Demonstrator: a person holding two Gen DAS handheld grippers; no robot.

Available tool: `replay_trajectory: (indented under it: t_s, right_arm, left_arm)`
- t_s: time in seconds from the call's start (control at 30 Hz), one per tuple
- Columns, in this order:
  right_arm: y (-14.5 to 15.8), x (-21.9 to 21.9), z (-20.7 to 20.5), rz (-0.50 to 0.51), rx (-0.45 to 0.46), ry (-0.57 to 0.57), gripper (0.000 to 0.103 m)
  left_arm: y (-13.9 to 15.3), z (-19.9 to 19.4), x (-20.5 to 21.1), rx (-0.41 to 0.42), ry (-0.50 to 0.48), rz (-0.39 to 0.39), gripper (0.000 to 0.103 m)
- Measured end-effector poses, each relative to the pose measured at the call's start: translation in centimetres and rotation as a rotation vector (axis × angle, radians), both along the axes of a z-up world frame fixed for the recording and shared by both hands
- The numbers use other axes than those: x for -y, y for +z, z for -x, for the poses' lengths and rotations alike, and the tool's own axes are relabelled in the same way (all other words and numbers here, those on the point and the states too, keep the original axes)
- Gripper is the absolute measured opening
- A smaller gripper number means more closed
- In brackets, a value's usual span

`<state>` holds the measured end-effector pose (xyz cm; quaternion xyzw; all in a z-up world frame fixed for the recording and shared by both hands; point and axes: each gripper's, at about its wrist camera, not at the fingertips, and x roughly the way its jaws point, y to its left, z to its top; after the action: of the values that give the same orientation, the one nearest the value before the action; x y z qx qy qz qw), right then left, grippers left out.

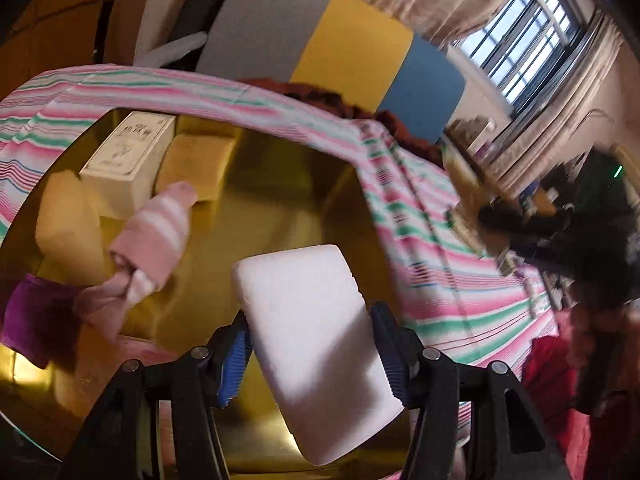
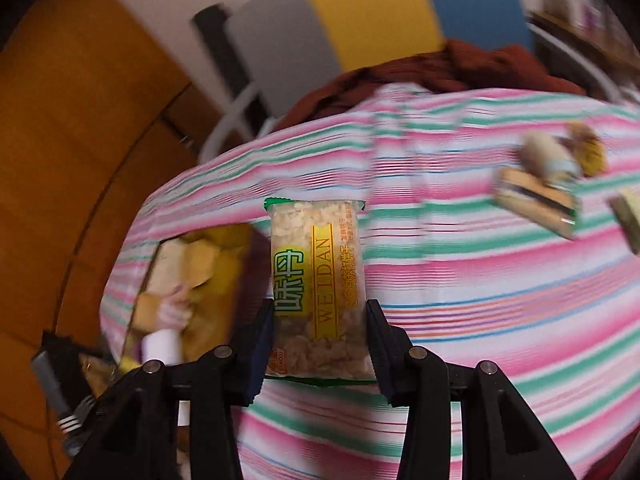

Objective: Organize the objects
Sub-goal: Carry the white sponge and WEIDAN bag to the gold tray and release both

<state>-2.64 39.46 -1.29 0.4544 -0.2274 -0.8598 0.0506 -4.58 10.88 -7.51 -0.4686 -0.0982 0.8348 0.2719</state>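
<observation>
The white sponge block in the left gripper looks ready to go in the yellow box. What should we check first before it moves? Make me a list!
1. Left gripper shut on the white block: ok, both pads press its sides.
2. Block over the yellow box: ok, in the left wrist view.
3. Free spot in the box: ok, bare floor right of the pink striped sock and cream carton.
4. Right gripper shut on the snack packet: ok.
5. Packet over the box: not ok, it hangs over the striped cloth.
6. The two grippers clear of each other: cannot tell, pictures blurred.
</observation>
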Motion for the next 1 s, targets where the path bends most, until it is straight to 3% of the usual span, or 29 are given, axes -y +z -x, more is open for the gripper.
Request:
replay_trajectory:
  t_s: [0.27, 0.43, 0.57, 0.7, 0.83, 1.0]
  right_arm:
    - [0.3, 10.9, 4.6, -0.047, 0.019, 0.196, 0.045]
    - [-1.8, 14.4, 7.6, -0.132, 0.077, 0.189, 0.045]
    - [-3.2, 15.4, 9.2, -0.183, 0.107, 0.109, 0.045]
    - [-3.9, 15.6, 10.7, -0.115, 0.105, 0.083, 0.052]
    - [-2.8, 15.5, 9.9, -0.091, 0.047, 0.089, 0.067]
    - [-1.8, 13.7, 7.6, -0.065, 0.003, 0.082, 0.067]
  left_arm:
    - [-1.7, 1.7, 0.7, 0.034, -0.021, 0.070, 0.058]
    - [-1.9, 2.3, 0.5, 0.018, -0.003, 0.143, 0.058]
    - [-2.1, 2.3, 0.8, 0.001, 0.024, 0.167, 0.058]
    - [-2.0, 2.1, 1.3, -0.015, 0.068, 0.201, 0.065]
    - [-1.5, 1.4, 2.6, 0.015, 0.090, 0.136, 0.084]
    - [-0.8, 0.3, 2.8, 0.003, 0.125, 0.132, 0.084]
